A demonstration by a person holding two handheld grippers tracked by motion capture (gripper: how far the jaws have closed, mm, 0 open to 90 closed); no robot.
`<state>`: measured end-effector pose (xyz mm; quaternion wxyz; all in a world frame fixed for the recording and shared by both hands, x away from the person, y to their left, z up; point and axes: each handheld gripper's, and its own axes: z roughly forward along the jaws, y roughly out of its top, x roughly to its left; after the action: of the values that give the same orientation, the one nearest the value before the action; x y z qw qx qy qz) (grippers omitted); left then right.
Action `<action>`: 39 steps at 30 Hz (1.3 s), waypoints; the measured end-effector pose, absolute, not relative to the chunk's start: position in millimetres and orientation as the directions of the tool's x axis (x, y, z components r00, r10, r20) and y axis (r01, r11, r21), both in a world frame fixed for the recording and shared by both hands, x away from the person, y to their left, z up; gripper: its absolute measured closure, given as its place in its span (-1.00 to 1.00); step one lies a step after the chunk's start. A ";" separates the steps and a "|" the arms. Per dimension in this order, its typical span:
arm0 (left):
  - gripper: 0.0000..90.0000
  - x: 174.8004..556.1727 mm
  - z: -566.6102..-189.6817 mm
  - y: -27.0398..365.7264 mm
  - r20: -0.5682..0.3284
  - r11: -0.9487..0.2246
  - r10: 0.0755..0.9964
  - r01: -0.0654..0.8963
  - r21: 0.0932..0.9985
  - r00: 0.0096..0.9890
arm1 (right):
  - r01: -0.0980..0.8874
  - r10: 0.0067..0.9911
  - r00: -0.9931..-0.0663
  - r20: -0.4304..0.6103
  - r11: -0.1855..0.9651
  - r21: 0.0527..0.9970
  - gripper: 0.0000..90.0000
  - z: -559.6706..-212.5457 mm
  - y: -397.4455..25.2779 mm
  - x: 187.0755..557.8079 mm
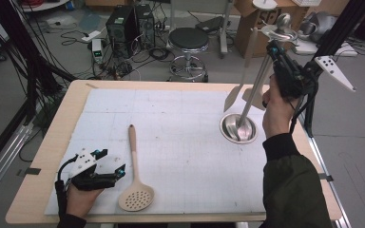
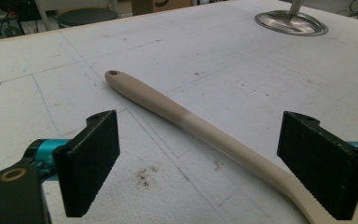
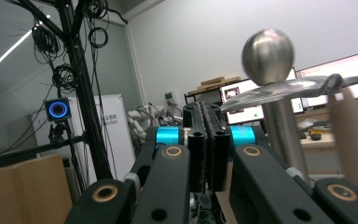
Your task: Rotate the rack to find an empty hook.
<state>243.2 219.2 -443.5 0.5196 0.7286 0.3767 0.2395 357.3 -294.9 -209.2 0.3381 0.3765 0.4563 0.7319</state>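
Tongs on the left (image 1: 108,163) gape wide just beside the slotted spoon (image 1: 135,175), whose handle runs away across the desk (image 1: 43,156), while the right tongs (image 3: 208,140) are pressed together, raised by the rack (image 1: 253,90).

The slotted spoon (image 1: 135,179) is a pale beige, its round head dotted with small holes. It lies on a white foam mat (image 1: 180,156) ruled with faint grid lines and flecked with dark specks, over a light wooden table (image 1: 43,156). The utensil stand (image 1: 240,128) is shiny silver steel — dish, post and ball top alike. Both grippers (image 1: 97,168) (image 1: 285,71) are black with cyan-blue accents and ribbed black pads (image 2: 91,158) — each carries a grey plate. The sleeve (image 1: 290,185) is dark olive green.
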 end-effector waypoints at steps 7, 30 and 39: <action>-0.70 242.8 -443.1 221.1 -0.044 -0.174 0.797 0.299 0.938 0.602 | -0.120 0.841 -0.486 0.240 -0.336 0.934 0.99 -207.3 -289.0 365.7; -0.70 242.1 -442.3 217.4 -0.038 -0.179 0.794 0.292 0.939 0.607 | -0.137 0.842 -0.448 0.300 -0.397 0.908 0.99 -223.6 -330.6 352.4; -0.70 242.4 -442.5 215.8 -0.039 -0.181 0.790 0.293 0.939 0.612 | -0.180 0.857 -0.445 0.258 -0.369 0.912 0.99 -207.4 -329.5 345.0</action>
<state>242.4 215.8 -442.5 0.5217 0.7306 0.3707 0.2380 345.0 -329.5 -207.4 0.3552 0.3888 0.4354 0.7302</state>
